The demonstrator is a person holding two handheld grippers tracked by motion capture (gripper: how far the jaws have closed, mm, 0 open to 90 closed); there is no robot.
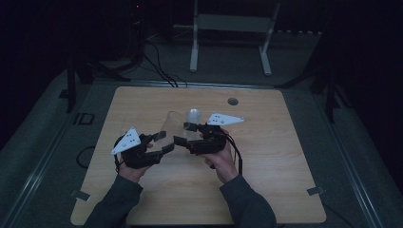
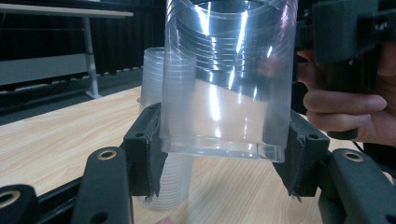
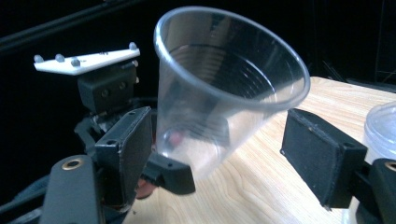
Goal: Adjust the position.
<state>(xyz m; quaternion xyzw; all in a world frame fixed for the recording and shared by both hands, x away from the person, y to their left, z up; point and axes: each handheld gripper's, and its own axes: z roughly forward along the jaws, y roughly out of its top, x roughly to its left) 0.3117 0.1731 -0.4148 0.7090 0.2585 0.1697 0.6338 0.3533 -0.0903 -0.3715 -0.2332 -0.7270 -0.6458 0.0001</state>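
The clear cup [image 2: 224,79] is clamped near its base by the left gripper [image 1: 161,142], held tilted above the table [image 1: 266,156]; its rim is cut off in the left gripper view. The room is dark. The right gripper [image 3: 224,158] is spread open around the cup, beside a cup stack [image 1: 192,118].
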